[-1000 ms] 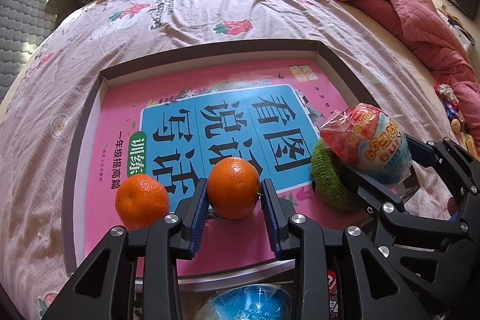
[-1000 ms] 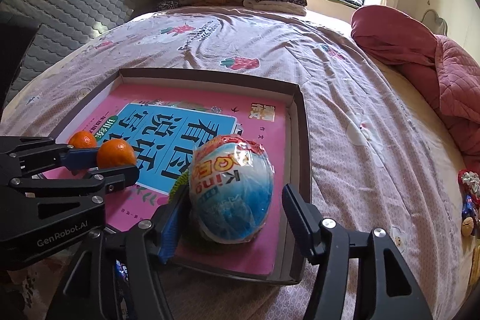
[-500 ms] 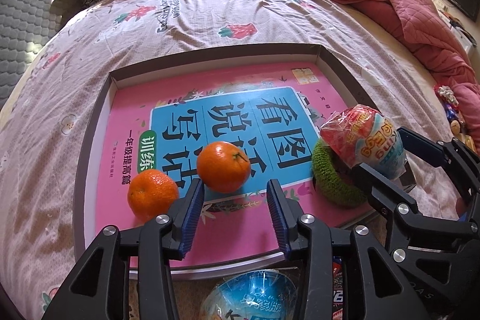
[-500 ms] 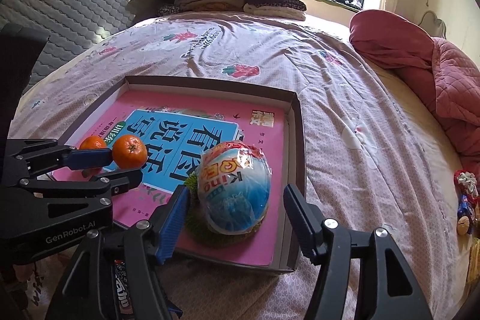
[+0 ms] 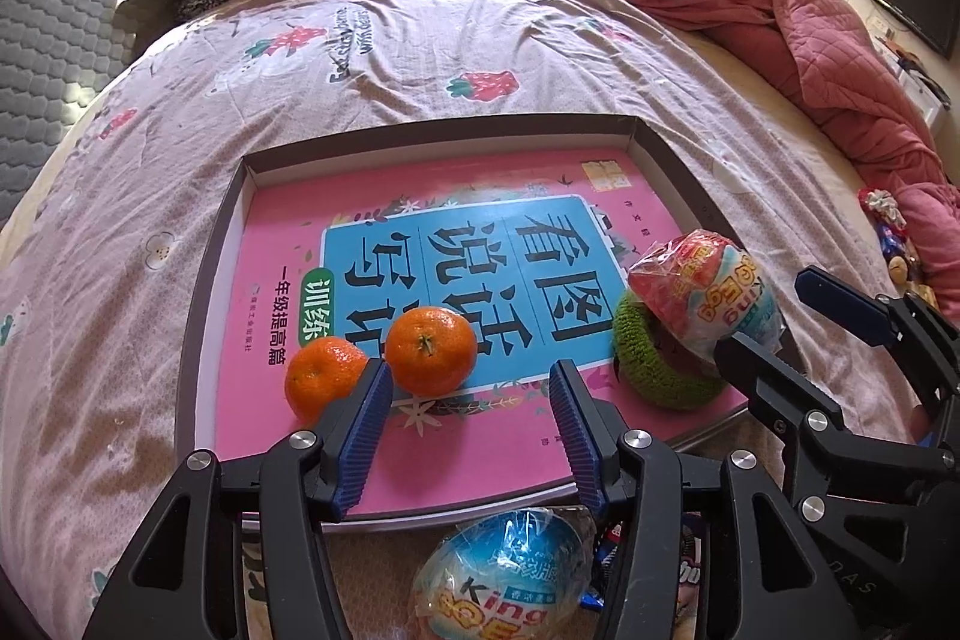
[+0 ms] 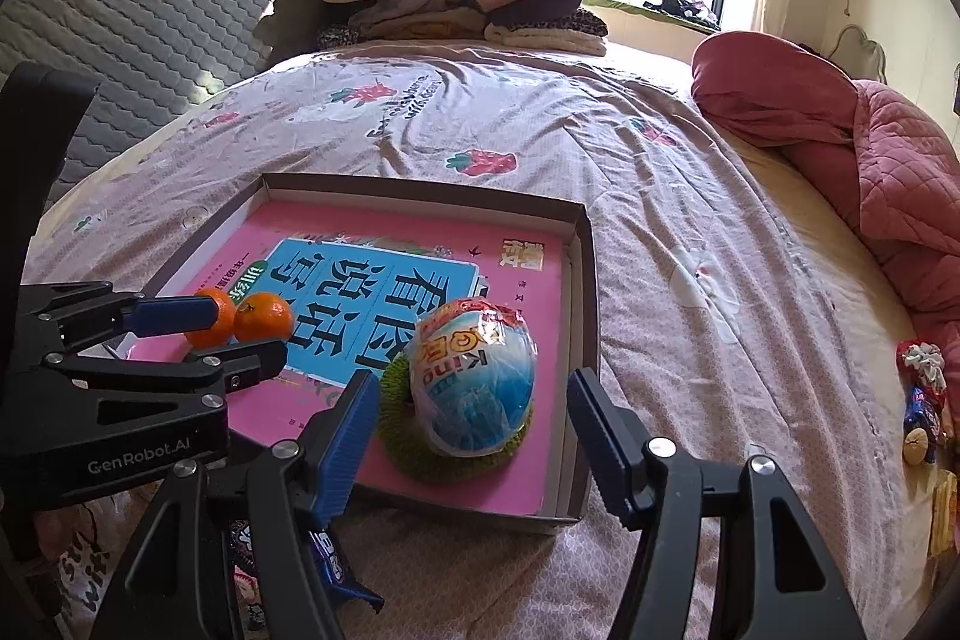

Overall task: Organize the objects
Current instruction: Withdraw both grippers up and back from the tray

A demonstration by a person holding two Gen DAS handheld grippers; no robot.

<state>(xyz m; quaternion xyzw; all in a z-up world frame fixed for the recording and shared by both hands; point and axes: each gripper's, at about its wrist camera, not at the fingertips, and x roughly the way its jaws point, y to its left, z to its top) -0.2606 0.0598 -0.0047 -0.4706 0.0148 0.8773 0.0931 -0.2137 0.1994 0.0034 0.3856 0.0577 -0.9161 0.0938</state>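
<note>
Our left gripper (image 5: 468,400) is opening, nothing between its jaws; the tangerine (image 5: 431,351) sits on the pink workbook (image 5: 288,424) in the box (image 5: 198,316). Our right gripper (image 6: 474,415) stands spread before the wrapped egg (image 6: 474,388). Next we judge: fetch another loose item.

Your left claw (image 5: 468,424) is opening; nothing sits between its blue pads, and the nearer orange (image 5: 430,350) lies just beyond the tips. 2 oranges touch each other on the pink book (image 5: 420,460) inside the shallow box (image 5: 207,280). A wrapped egg toy (image 5: 702,289) rests on a green knitted ring (image 5: 648,370), between the right claw's (image 5: 786,316) fingers.
</note>
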